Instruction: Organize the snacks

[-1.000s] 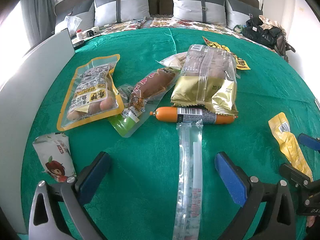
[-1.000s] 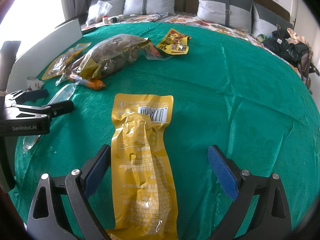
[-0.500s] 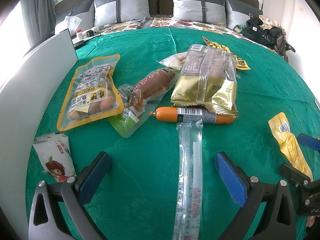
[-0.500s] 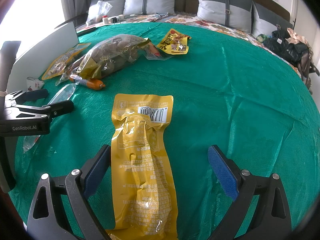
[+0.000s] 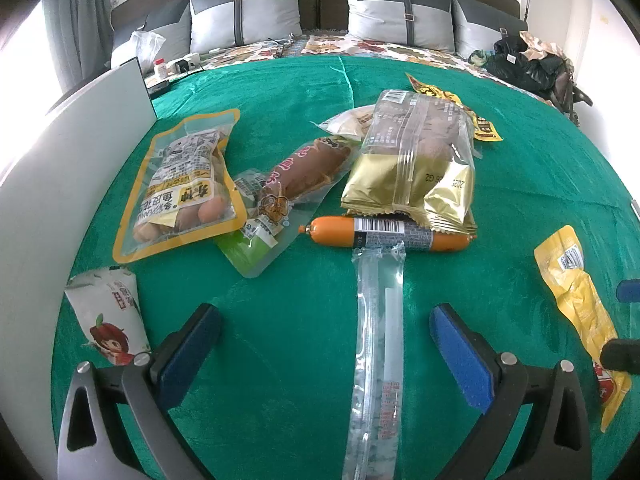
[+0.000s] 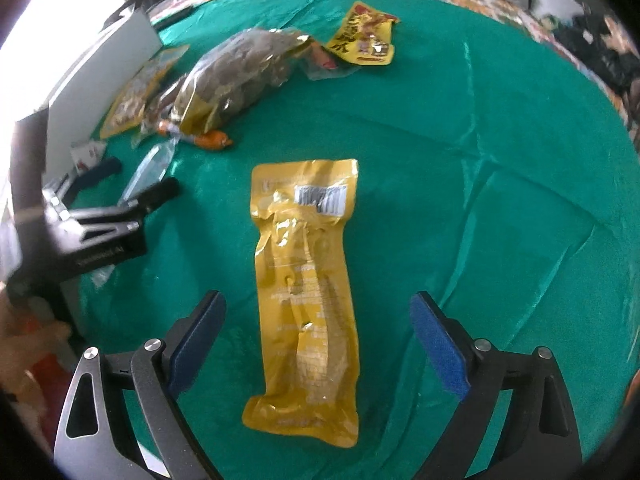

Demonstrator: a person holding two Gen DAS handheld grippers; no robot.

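Green cloth (image 5: 304,320) is covering a bed, with grey pillows (image 5: 244,12) lining the headboard at the far end and a white board (image 5: 60,152) standing along the left edge. Snacks are lying scattered over it. On the far left, a yellow-edged peanut pouch (image 5: 180,184) is resting beside a brown sausage pack (image 5: 304,168), which is overlapping a green-tipped packet (image 5: 248,248). To their right a gold-and-clear bag (image 5: 416,160) is sitting with its near edge over an orange sausage stick (image 5: 388,234). A long clear sachet (image 5: 378,344) is running from that stick toward the left gripper (image 5: 324,344), lying between its blue-padded fingers, which are spread wide and gripping nothing. A small white packet with a red cartoon figure (image 5: 108,312) is lying at the near left.

Further right, a long yellow pouch (image 6: 308,296) is stretching lengthwise between the fingers of the right gripper (image 6: 320,336), whose jaws are also standing wide apart, touching nothing. Its view is blurred. At the far side, a yellow printed packet (image 6: 364,36) is lying just beyond the gold bag.
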